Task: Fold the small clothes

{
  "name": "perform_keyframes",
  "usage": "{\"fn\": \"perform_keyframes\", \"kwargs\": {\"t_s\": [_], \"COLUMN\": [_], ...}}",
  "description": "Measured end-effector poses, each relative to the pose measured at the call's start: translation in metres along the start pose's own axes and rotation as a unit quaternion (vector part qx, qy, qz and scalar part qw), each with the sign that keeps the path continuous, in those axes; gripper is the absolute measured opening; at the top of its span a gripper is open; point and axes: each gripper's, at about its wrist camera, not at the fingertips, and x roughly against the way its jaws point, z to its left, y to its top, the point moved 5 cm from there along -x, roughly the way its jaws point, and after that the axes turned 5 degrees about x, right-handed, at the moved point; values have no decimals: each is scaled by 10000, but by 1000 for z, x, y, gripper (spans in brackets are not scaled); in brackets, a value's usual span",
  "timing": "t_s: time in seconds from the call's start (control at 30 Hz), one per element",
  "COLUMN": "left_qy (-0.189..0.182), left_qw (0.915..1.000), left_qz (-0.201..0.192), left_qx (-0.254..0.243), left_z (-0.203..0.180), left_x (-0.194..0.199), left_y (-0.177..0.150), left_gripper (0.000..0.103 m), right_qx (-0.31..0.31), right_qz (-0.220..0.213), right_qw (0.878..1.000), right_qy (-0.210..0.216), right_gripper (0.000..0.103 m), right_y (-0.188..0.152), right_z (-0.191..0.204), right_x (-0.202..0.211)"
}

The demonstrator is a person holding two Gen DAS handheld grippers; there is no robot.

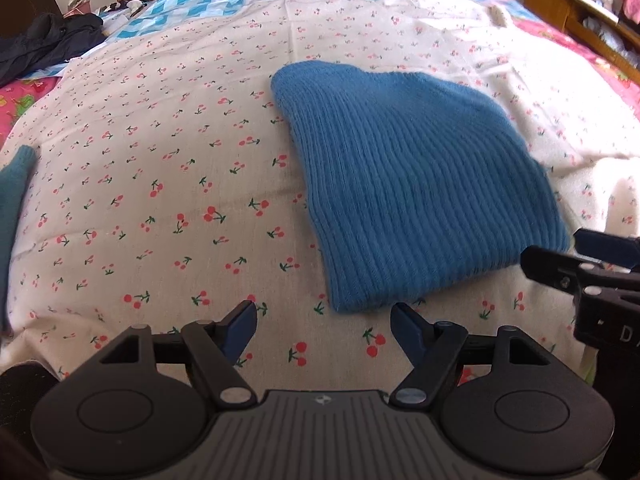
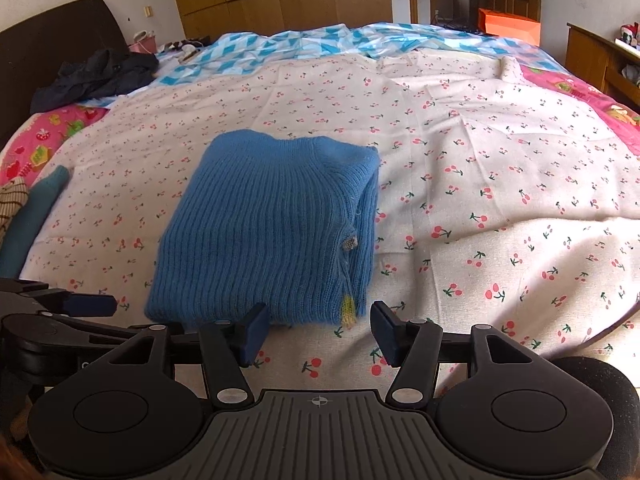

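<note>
A blue ribbed knit sweater (image 1: 404, 184) lies folded into a compact block on the cherry-print sheet (image 1: 160, 168). In the right wrist view the same sweater (image 2: 268, 232) shows a small button and a yellow tag at its right fold. My left gripper (image 1: 324, 332) stands open just short of the sweater's near edge, nothing between its blue pads. My right gripper (image 2: 318, 334) is open too, hovering at the sweater's near right corner without touching it. Each gripper shows at the edge of the other's view: the right gripper (image 1: 592, 264) and the left gripper (image 2: 80, 308).
A teal garment (image 2: 32, 216) and a striped one (image 2: 12, 200) lie at the bed's left edge. A dark jacket (image 2: 96, 76) sits near the headboard. A blue-white checked quilt (image 2: 304, 46) covers the far side. Wooden furniture (image 2: 600, 56) stands to the right.
</note>
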Motion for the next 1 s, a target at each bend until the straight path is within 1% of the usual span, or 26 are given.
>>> {"fn": "perform_keyframes", "kwargs": {"t_s": [0.07,0.1,0.23,0.37,0.5,0.6,1.0], "left_qy": [202,226,-55,-68,-107,-93,-110], "left_qw": [9996,9996,9997,9996,9992,9989,9990], "left_qz": [97,84,218,258,253,247,274], "left_qx": [-143,-166,53,121,288,375,342], "left_z": [-2,-2,1,2,6,9,6], "left_x": [-2,-2,-3,-2,0,1,0], "left_y": [-2,-3,-5,-7,-6,-6,-7], "left_gripper": [78,78,78,78,78,78,78], "right_qx": [3,15,31,-3,-66,-13,5], "right_qz": [35,37,79,143,257,337,469], "right_qw": [10000,10000,9999,9999,9996,9994,9988], "right_qy": [18,30,63,53,71,88,138], "right_gripper": [56,56,56,56,57,57,58], "right_y": [-1,-1,-3,-6,-10,-13,-16], "right_z": [1,2,5,4,3,7,12], "right_x": [-1,-1,-2,-4,-8,-11,-17]}}
